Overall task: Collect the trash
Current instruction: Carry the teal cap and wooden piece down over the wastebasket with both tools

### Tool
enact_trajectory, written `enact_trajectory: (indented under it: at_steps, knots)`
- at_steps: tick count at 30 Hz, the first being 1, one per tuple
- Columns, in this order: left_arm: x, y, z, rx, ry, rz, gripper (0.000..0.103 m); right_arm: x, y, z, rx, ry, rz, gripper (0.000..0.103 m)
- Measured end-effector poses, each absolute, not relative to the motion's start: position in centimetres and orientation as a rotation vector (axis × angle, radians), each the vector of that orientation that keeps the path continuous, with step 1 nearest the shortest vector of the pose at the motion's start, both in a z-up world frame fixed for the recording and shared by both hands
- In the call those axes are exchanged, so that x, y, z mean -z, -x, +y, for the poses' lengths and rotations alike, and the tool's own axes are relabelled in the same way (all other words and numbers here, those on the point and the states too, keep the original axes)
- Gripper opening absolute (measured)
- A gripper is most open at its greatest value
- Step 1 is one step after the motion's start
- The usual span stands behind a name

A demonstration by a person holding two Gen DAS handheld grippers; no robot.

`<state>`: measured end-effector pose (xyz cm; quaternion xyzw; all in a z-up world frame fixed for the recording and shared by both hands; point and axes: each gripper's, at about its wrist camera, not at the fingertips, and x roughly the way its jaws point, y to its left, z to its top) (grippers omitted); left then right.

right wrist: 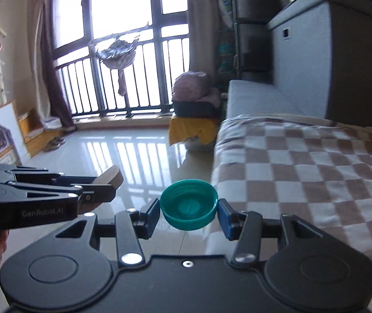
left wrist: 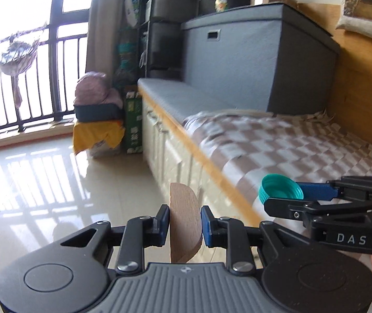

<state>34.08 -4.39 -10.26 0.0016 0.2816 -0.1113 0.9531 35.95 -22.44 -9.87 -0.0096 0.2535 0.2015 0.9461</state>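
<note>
Left gripper point(left wrist: 185, 224) clamping wooden piece point(left wrist: 186, 221), right gripper point(right wrist: 188, 215) clamping teal cap point(right wrist: 189, 203)

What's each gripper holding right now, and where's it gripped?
Left gripper pinches a wooden piece across its flat faces. Right gripper clamps a green bottle cap by opposite sides of its rim.

Both wrist cameras look forward and slightly down, close behind their own jaws. They share the window point(left wrist: 16, 52) point(right wrist: 123, 39) at 11 o'clock and the bed point(left wrist: 290, 151) point(right wrist: 316, 161) at 3 o'clock.

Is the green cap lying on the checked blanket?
No, the right claw holds the green cap in the air, beside the checked blanket.
</note>
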Motion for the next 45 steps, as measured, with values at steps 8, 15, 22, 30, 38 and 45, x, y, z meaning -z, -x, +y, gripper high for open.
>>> enact_trajectory:
  at_steps: [8, 15, 22, 30, 38, 45]
  knots:
    - [13.8, -33.0, -0.6, 0.192, 0.048, 0.682, 0.027, 11.5, -35.3, -19.8, -0.451, 0.082, 0.586, 0.049]
    - [17.0, -32.3, 2.2, 0.169, 0.112, 0.754, 0.027, 12.4, -35.4, -18.1, -0.404, 0.129, 0.638, 0.049]
    - [19.8, -32.0, 4.2, 0.164, 0.169, 0.830, 0.027, 13.9, -35.2, -15.3, -0.340, 0.151, 0.711, 0.049]
    - [23.6, -32.1, 5.0, 0.203, 0.223, 0.922, 0.027, 17.7, -35.3, -11.3, -0.253, 0.144, 0.859, 0.049]
    - [26.9, -33.3, 6.2, 0.197, 0.226, 0.999, 0.027, 23.0, -35.5, -9.9, -0.121, 0.054, 0.996, 0.049]
    - [29.5, -35.5, 6.6, 0.238, 0.410, 1.048, 0.027, 28.0, -35.5, -10.2, -0.118, 0.079, 1.119, 0.049]
